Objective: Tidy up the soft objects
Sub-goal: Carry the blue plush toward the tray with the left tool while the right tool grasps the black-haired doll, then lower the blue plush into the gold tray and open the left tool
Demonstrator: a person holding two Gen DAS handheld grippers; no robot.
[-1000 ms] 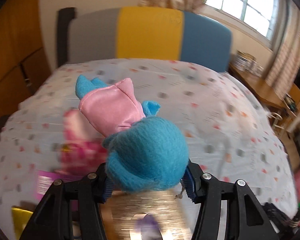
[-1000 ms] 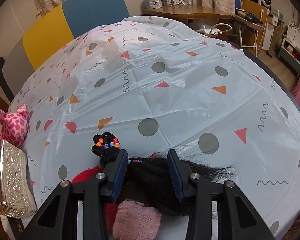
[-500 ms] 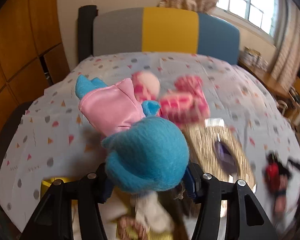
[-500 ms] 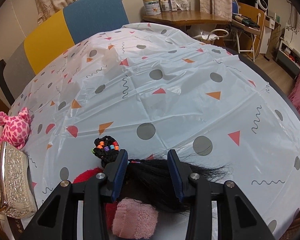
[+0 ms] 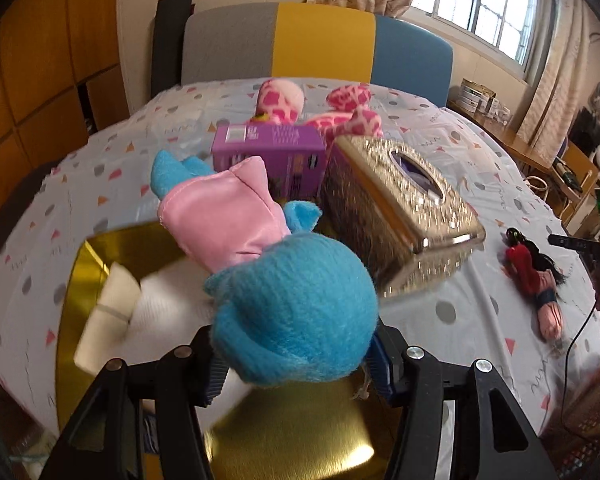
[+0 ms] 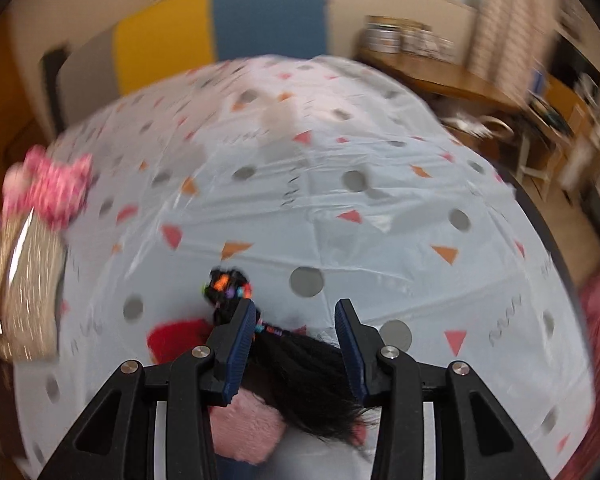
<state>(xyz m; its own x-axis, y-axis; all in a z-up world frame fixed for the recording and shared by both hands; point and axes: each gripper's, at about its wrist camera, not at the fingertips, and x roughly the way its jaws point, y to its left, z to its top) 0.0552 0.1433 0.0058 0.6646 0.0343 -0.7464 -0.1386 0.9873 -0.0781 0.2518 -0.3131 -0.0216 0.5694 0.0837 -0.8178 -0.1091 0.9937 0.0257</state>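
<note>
Your left gripper: jaws clamped on the blue plush doll, above the gold tray at the bench's near edge. Right gripper: jaws part-open astride the black-haired doll, pads not pressing.

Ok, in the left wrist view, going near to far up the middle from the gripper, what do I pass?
Blue plush doll held in the left gripper → purple box → pink spotted plush toy → grey, yellow and blue chair back.
</note>
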